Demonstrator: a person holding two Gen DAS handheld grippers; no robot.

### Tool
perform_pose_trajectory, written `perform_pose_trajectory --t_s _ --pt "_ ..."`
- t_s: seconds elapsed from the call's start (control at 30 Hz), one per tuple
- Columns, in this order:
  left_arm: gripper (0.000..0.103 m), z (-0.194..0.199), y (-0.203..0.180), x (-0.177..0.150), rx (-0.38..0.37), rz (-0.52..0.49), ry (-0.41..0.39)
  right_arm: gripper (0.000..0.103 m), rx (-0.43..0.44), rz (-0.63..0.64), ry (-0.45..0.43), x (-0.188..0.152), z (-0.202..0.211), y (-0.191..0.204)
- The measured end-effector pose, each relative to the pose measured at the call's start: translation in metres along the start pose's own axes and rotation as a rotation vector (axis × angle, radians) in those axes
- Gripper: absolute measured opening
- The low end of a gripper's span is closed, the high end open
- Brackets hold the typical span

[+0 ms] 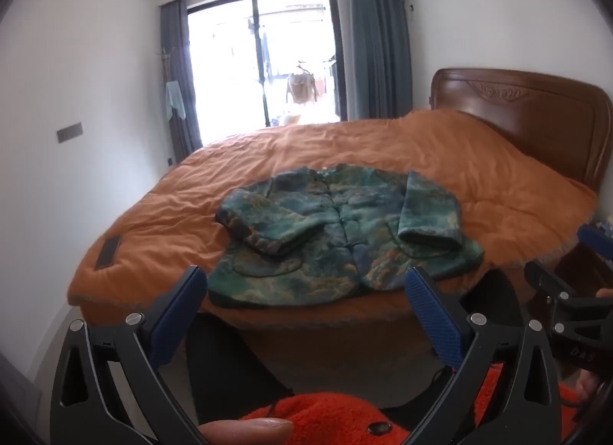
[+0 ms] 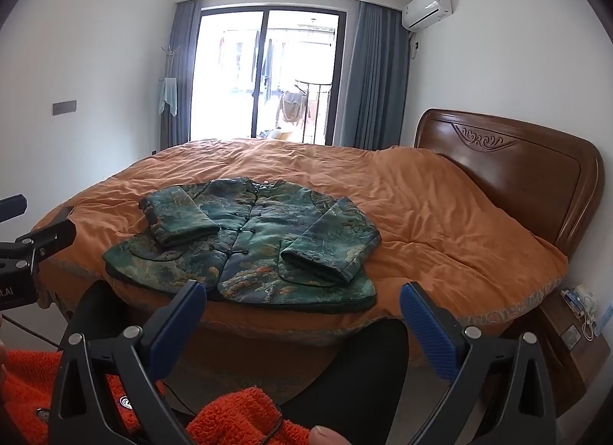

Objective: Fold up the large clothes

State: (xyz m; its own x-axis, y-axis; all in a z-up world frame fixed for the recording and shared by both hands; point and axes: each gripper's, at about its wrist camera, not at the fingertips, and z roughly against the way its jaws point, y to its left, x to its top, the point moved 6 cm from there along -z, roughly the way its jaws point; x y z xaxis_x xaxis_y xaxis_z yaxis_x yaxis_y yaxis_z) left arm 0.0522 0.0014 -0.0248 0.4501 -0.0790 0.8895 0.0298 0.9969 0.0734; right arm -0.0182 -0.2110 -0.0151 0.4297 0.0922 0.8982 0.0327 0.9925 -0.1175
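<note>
A green patterned padded jacket lies flat, front up, near the front edge of the bed, with both sleeves folded in over its body; it also shows in the right wrist view. My left gripper is open and empty, held back from the bed, just short of the jacket's hem. My right gripper is open and empty, also short of the hem. The right gripper's body shows at the right edge of the left wrist view, and the left gripper's body at the left edge of the right wrist view.
The bed has an orange quilt and a wooden headboard at the right. A dark flat object lies on the quilt at the left. A nightstand with small items stands at the right. Glass doors with curtains are behind.
</note>
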Motion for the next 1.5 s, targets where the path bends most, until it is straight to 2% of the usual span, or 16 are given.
perform_pose_trajectory --t_s 0.6,1.5 --pt "0.103 -0.0020 0.0073 0.0025 0.001 -0.003 -0.010 0.103 0.000 0.000 0.003 -0.0044 0.0005 0.0041" --pt "0.103 0.0023 -0.0011 0.0027 0.008 -0.009 -0.016 0.103 0.001 0.000 0.009 -0.0059 -0.0023 0.0033"
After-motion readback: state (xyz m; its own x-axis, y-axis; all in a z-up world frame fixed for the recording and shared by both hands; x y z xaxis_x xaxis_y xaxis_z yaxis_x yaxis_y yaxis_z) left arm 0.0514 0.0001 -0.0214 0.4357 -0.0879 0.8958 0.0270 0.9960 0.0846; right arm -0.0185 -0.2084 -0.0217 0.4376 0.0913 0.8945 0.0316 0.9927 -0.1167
